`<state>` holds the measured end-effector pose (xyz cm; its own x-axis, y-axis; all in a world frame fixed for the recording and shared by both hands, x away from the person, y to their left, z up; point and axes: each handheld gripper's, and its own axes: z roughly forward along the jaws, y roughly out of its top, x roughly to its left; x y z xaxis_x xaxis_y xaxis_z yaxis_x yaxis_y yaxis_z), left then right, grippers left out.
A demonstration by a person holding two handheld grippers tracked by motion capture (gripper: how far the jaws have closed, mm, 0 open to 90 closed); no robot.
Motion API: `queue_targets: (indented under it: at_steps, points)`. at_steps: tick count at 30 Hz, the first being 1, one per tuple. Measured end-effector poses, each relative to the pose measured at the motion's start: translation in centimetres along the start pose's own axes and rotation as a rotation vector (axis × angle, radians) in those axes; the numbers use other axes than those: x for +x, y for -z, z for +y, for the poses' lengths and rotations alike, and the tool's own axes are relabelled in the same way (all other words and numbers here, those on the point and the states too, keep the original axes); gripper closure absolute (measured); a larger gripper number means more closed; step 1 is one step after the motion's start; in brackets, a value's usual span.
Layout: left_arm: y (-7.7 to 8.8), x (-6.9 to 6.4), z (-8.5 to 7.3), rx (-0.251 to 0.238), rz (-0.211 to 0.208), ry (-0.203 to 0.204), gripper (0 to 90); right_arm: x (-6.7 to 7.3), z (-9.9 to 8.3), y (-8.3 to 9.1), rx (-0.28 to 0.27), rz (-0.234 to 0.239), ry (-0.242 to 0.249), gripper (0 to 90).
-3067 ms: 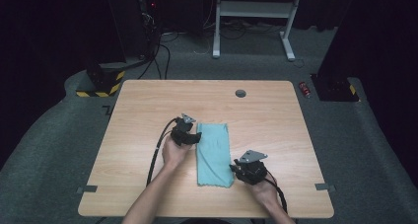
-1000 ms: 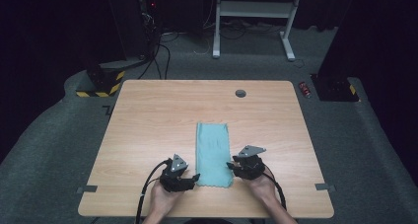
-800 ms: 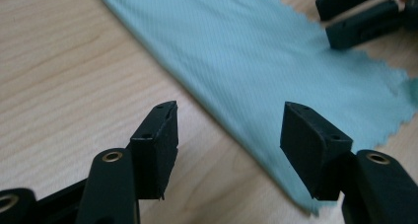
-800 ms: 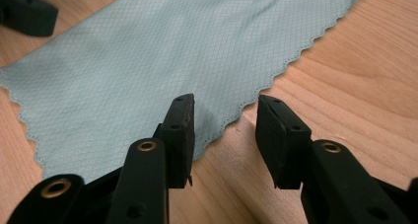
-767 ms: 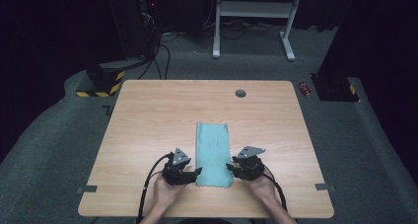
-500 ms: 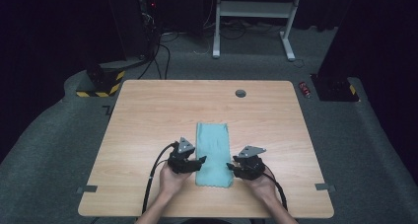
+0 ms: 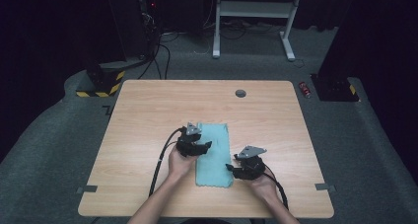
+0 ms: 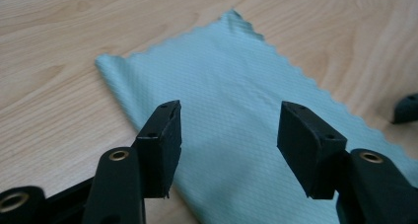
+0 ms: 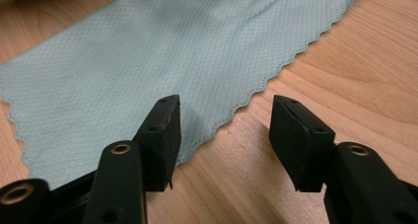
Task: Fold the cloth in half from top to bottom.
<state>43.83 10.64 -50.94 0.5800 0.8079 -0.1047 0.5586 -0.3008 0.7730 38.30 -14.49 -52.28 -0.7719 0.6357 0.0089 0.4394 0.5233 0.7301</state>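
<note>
the light blue cloth lies flat on the wooden table, folded into a long narrow strip that runs from near the middle of the surface toward the near edge, a little closer to that edge than to the far one. its borders are cut in small scallops, plain in the right gripper view, and its weave shows a fine diamond pattern in the left gripper view.

the left gripper sits at the cloth's left long edge, toward its far end, with its jaws apart over the fabric and nothing pinched between them; in its own view the cloth spreads out under and beyond the gap. the right gripper is at the right long edge near the cloth's near end. its jaws have just been opening and now stand wide; the scalloped edge passes under the gap, one pad over the cloth and the other over bare wood, neither one pressing on it.

a hand holds each gripper, forearms coming in over the near edge, and a black cable trails from the left gripper toward that edge. a small round dark grommet sits near the far edge of the surface, well apart from the cloth.
</note>
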Motion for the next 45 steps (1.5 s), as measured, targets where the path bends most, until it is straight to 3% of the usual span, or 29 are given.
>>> queue_targets:
  at_steps: [3, 7, 9, 13, 14, 18, 21, 23, 24, 25, 28, 35, 36, 38, 40, 41, 45]
  points:
    - [-0.3, 0.6, -0.2, 0.002, 0.027, 0.017, 42.6, -0.3, 0.1, -0.1, -0.012, 0.014, -0.025, 46.1]
    - [-0.6, 1.9, -0.2, 0.018, 0.048, 0.057, 42.6, -1.5, 0.3, 0.0, -0.069, 0.017, -0.088, 46.2]
    - [-0.7, 2.4, 0.2, 0.038, 0.065, 0.068, 43.0, -2.3, 0.9, 0.0, -0.034, 0.002, -0.126, 45.3]
    - [-0.3, 3.0, 0.5, 0.002, 0.06, 0.101, 42.3, -3.8, 2.6, 0.2, -0.03, 0.006, -0.194, 44.1]
    - [-0.3, 3.2, 0.5, 0.004, 0.065, 0.095, 42.0, -4.2, 3.0, 0.1, -0.03, 0.007, -0.203, 43.9]
    - [-0.4, 4.4, 0.3, -0.002, 0.066, 0.144, 41.2, -5.1, 3.9, -0.5, -0.02, 0.019, -0.219, 43.8]
    - [-0.4, 5.1, 0.2, -0.011, 0.078, 0.159, 41.3, -5.4, 4.6, -0.9, -0.013, 0.021, -0.22, 45.1]
    - [-0.3, 5.5, 0.2, -0.003, 0.083, 0.157, 41.3, -5.8, 5.3, -1.0, -0.021, 0.001, -0.203, 46.3]
    - [-0.4, 5.7, 0.5, 0.03, 0.087, 0.14, 40.2, -6.1, 5.6, -0.9, -0.03, -0.006, -0.202, 46.6]
    - [-0.2, 5.8, 0.8, 0.025, 0.109, 0.119, 39.0, -6.3, 6.0, -0.9, -0.03, -0.01, -0.208, 46.7]
    - [0.4, 6.5, 1.0, -0.015, 0.093, 0.168, 41.2, -6.9, 6.9, -1.0, -0.022, -0.015, -0.207, 49.1]
    - [-0.1, 7.3, 0.6, 0.003, 0.113, 0.19, 41.8, -7.9, 7.0, -2.1, -0.03, 0.001, -0.232, 49.8]
    - [0.0, 7.2, 0.8, 0.0, 0.115, 0.185, 41.9, -8.0, 7.0, -2.2, -0.028, 0.001, -0.246, 49.8]
    - [-0.2, 7.1, 1.7, 0.038, 0.098, 0.155, 39.8, -8.2, 6.9, -2.4, -0.029, -0.008, -0.252, 50.8]
    - [-0.2, 6.8, 2.7, 0.035, 0.104, 0.124, 40.3, -8.5, 6.9, -2.5, -0.038, -0.016, -0.255, 52.6]
    - [-0.3, 6.8, 3.1, 0.037, 0.088, 0.129, 40.6, -8.7, 6.8, -2.5, -0.042, -0.017, -0.261, 53.7]
    - [-1.4, 6.5, 4.0, 0.071, 0.09, 0.117, 40.0, -9.3, 7.1, -2.9, -0.023, -0.027, -0.275, 57.7]
